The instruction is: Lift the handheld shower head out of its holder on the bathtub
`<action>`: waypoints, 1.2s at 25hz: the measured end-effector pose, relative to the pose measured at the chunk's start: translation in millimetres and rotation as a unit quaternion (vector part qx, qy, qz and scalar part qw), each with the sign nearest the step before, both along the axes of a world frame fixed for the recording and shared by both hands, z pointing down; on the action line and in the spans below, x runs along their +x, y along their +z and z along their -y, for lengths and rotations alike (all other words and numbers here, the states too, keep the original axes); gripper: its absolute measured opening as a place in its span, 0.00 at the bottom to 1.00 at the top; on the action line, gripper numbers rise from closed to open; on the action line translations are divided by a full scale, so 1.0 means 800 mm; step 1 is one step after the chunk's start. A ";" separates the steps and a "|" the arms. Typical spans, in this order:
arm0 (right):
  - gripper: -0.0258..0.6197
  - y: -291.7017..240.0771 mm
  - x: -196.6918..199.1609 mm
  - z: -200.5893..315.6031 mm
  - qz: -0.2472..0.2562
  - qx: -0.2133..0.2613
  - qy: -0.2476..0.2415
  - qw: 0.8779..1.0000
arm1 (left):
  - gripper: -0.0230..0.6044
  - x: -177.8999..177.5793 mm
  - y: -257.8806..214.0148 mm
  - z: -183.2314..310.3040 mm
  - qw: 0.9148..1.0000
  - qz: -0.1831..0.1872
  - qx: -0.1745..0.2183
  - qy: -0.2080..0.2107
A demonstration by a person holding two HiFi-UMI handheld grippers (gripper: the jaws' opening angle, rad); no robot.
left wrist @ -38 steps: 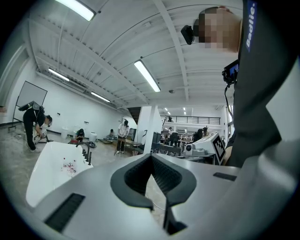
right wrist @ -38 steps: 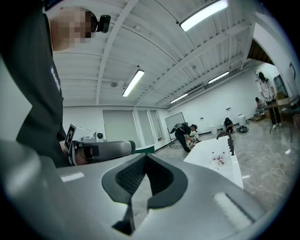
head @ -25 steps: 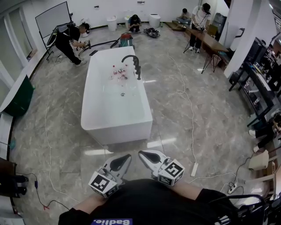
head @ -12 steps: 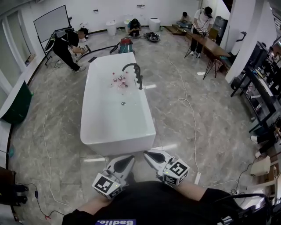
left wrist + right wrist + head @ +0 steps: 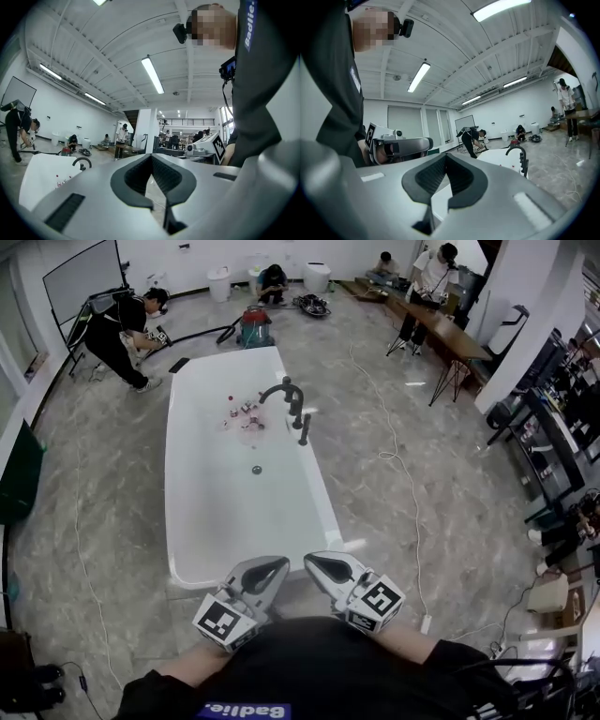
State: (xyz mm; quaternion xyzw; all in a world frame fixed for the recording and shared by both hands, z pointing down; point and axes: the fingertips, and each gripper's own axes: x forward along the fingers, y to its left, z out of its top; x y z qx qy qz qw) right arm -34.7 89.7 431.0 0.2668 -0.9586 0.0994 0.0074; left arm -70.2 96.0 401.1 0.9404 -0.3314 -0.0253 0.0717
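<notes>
The white bathtub [image 5: 197, 521] stands lengthwise just ahead in the head view. On its right rim a black arched faucet [image 5: 282, 389] rises. Beside that faucet the black handheld shower head [image 5: 304, 429] stands upright in its holder. My left gripper [image 5: 272, 570] and right gripper [image 5: 317, 567] are held side by side over the tub's near end, far short of the shower head. Both are shut with nothing between the jaws. The left gripper view shows its closed tips [image 5: 151, 157] and the faucet [image 5: 82, 161] far off. The right gripper [image 5: 445, 155] faces the faucet [image 5: 516, 152] too.
Several small bottles [image 5: 244, 413] lie in the far half of the tub. Cables [image 5: 398, 460] run across the marble floor on the right, with a power strip [image 5: 427, 623] near my feet. People work at the back beside a red vacuum [image 5: 254, 330], and a long table [image 5: 445, 324] stands at the right.
The bathtub has come much nearer in the head view, its near end now right at the grippers. Both shut grippers were carried forward together toward it.
</notes>
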 end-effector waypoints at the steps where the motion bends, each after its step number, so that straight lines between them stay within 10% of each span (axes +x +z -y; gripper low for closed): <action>1: 0.04 -0.002 -0.005 0.017 0.001 0.000 0.006 1.000 | 0.04 -0.006 0.000 0.017 1.000 -0.002 -0.001 0.003; 30: 0.05 -0.007 0.077 0.237 0.011 -0.008 -0.058 0.998 | 0.04 0.072 -0.002 0.205 0.996 0.000 -0.022 -0.083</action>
